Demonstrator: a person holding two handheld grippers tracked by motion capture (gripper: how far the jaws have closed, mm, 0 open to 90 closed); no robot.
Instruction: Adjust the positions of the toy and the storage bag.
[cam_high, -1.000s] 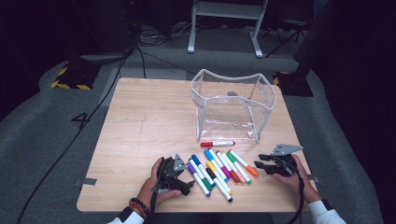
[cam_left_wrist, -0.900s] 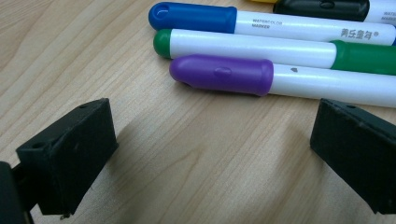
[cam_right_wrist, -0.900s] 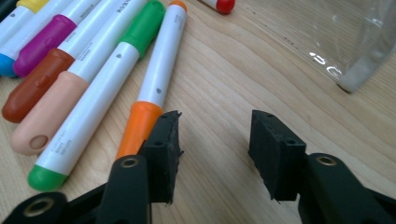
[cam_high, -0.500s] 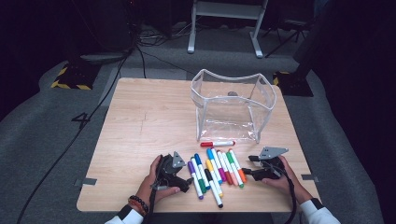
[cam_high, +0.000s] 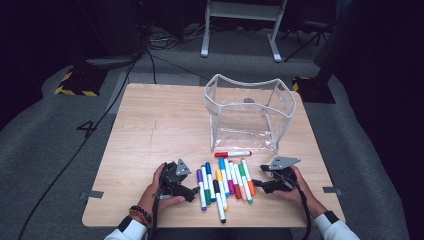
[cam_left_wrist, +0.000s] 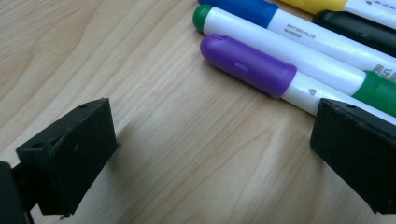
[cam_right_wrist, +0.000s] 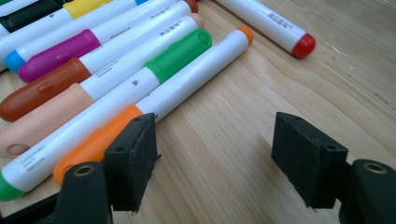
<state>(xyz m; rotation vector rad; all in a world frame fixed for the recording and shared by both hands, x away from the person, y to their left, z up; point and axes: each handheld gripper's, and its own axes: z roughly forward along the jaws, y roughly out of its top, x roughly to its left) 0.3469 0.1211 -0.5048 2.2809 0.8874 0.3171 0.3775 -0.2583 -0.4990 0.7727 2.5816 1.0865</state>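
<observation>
A row of markers (cam_high: 225, 182) lies on the near part of the table (cam_high: 150, 130), side by side and touching, with a red marker (cam_high: 233, 154) lying crosswise just beyond them and a clear pouch (cam_high: 248, 112) standing open farther off. The left gripper (cam_high: 192, 192) rests at the row's left edge, the right gripper (cam_high: 256, 183) at its right edge; both stand with jaws wide and hold nothing.

In the left gripper view the purple marker (cam_left_wrist: 261, 72) is the nearest, its white barrel running under the right jaw, with a green one (cam_left_wrist: 299, 44) touching it behind. In the right gripper view the orange marker (cam_right_wrist: 154, 102) lies against the inner side of the left jaw, the green-capped one (cam_right_wrist: 116, 98) pressed beside it.

The step in hand looks like picking an edge marker, probably for the pouch. To do it well, each gripper should straddle just the outermost marker, one jaw slipped into the seam with its neighbour, and close across the barrel near its middle so it lifts level. Closing on a cap end risks tilting it, and a grip too broad would take two.
</observation>
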